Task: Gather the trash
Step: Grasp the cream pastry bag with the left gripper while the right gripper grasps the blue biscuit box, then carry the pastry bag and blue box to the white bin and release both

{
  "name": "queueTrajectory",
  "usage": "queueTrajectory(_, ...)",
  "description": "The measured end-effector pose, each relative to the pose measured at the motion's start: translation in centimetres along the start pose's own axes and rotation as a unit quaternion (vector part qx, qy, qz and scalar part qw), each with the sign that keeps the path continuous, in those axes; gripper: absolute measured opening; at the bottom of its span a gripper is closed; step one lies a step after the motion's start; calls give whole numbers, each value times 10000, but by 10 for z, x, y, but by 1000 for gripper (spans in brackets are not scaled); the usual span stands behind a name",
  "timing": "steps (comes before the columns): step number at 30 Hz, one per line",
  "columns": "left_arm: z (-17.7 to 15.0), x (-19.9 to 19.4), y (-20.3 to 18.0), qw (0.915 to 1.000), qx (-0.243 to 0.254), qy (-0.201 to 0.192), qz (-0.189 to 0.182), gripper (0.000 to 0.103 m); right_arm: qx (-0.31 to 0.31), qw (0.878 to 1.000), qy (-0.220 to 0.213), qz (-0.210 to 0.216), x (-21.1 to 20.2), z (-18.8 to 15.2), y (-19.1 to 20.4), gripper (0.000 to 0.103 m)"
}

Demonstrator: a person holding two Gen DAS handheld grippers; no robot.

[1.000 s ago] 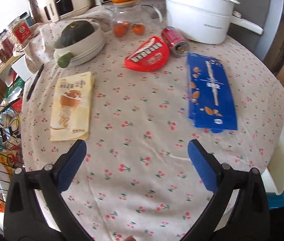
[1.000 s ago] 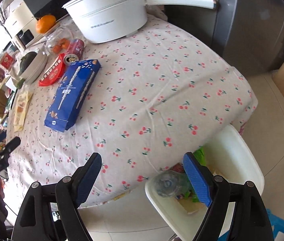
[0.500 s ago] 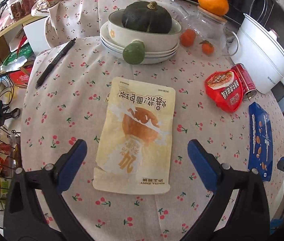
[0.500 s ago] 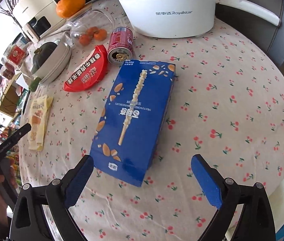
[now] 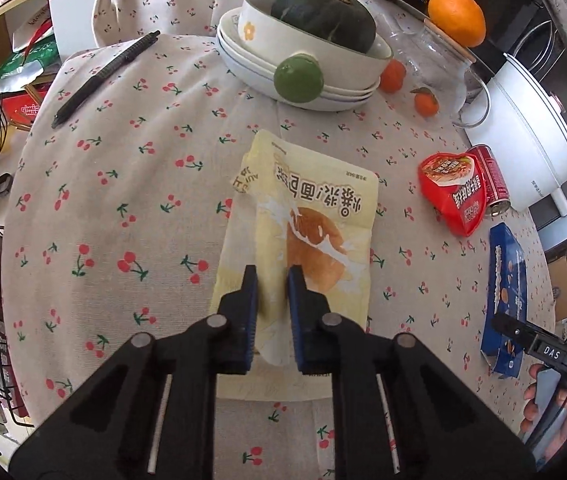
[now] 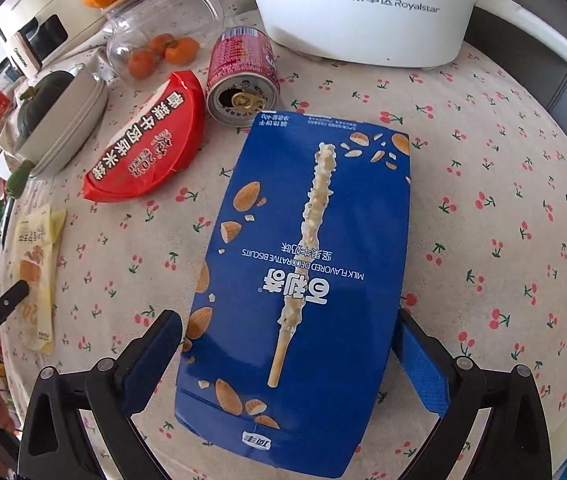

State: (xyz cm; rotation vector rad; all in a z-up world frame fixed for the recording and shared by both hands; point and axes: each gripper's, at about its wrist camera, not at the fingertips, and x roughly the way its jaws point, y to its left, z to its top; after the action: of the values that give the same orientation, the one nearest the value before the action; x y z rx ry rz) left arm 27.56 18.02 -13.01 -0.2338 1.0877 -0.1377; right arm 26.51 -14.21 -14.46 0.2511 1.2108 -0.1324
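Note:
My left gripper [image 5: 271,280] is shut on the near part of a yellow bread wrapper [image 5: 315,208] lying on the cherry-print tablecloth [image 5: 123,184]. My right gripper [image 6: 287,340] is open, its fingers on either side of the near end of a flat blue biscuit box [image 6: 303,264]. A red snack wrapper [image 6: 147,160] and an opened red can [image 6: 243,76] lie beyond the box. The yellow wrapper also shows at the left in the right wrist view [image 6: 37,268]. The blue box [image 5: 507,292], red wrapper [image 5: 455,196] and can [image 5: 491,176] show at the right in the left wrist view.
A white electric pot [image 6: 367,4] stands at the back. A glass jar [image 6: 163,28] with small oranges, stacked bowls [image 5: 303,76] holding a dark squash [image 5: 323,16], a green lime [image 5: 298,79] and a black pen [image 5: 103,76] are on the table. Cluttered shelves stand at the left.
My left gripper has come down and shut on the yellow wrapper. My right gripper has moved closer so its open fingers straddle the blue box.

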Motion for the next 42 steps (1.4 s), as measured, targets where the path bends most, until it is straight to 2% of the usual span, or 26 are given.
queueTrajectory(1,-1,-1,-1,10000,-10,-8,-8,10,-62,9999,-123,-92,-1,-1,1,103)
queueTrajectory(4,-4,-4,-6,10000,13,-12,29,6,-187,9995,-115,-227,1,-4,2,103)
queueTrajectory(7,-8,-13,-11,10000,16,-31,-24,4,-88,9998,-118,-166,-5,-8,-9,94)
queueTrajectory(10,-12,-28,-20,9999,35,-61,-85,4,-4,10000,-66,-27,-17,-10,-22,93)
queueTrajectory(20,-45,-93,-81,9969,432,-263,-594,4,-11,9987,-403,326,-96,-28,-62,91)
queueTrajectory(30,-106,-134,-160,9856,930,-338,-1372,4,70,9957,-637,664,-154,-69,-119,91)
queueTrajectory(36,-147,-128,-211,9757,1412,-184,-1666,4,245,9939,-788,728,-174,-98,-170,91)
queueTrajectory(42,-178,-109,-266,9633,1899,169,-1890,4,821,9904,-760,815,-182,-131,-241,91)
